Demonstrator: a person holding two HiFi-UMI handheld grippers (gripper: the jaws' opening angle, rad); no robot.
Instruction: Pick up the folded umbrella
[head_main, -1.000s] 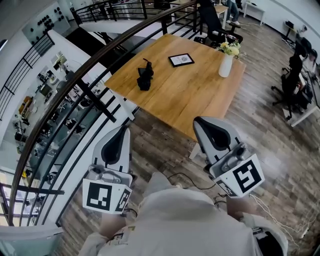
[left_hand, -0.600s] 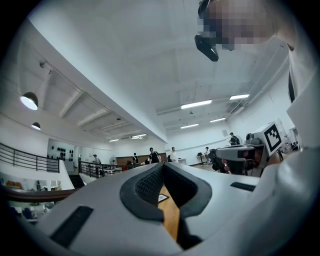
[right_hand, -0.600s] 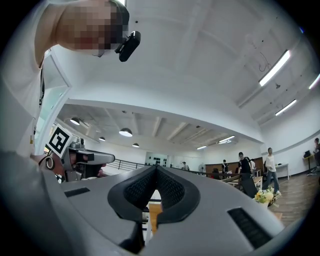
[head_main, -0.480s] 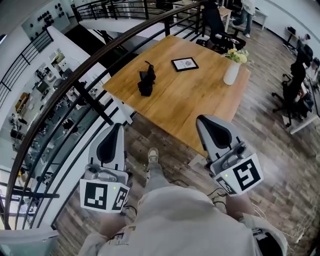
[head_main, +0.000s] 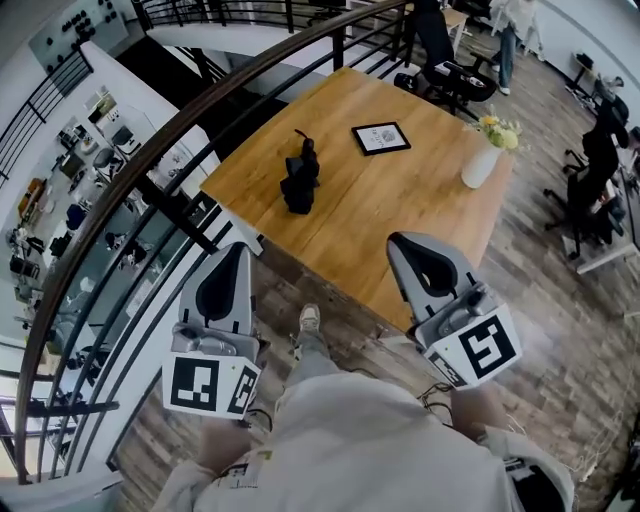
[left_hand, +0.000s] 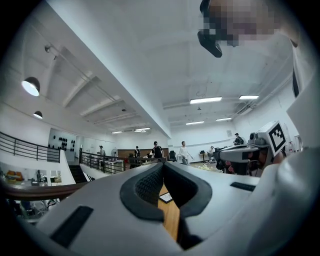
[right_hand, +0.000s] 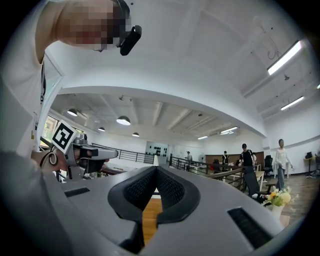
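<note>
Both grippers are hanging level in front of the person, short of the table (head_main: 400, 225), and neither is carrying anything.

- Left gripper (head_main: 236, 252): its own view is showing the 2 pads meeting at the tip with nothing between them.
- Right gripper (head_main: 403, 243): jaws are likewise pressed together and empty.

The folded umbrella (head_main: 301, 180) is lying on the wooden tabletop, toward the left half. It is sitting ahead of both grippers and well apart from them. Its long axis is running roughly away from the person, tilted a little, with the thin tip pointing to the far side. It is lying closer to the left gripper's line than to the right's, so I judge the left hand the nearer one for the pick. Either gripper's jaws would need to open first.

Other things around:

- A tablet (head_main: 381, 138) is lying beyond the umbrella to the right, apart from it.
- A white vase (head_main: 480, 168) with flowers is standing near the right edge, well clear.
- A dark railing (head_main: 180, 212) is running along the left side of the table.

Nothing on the tabletop is lying between the grippers and the umbrella. Only the near table edge is standing in the way.
</note>
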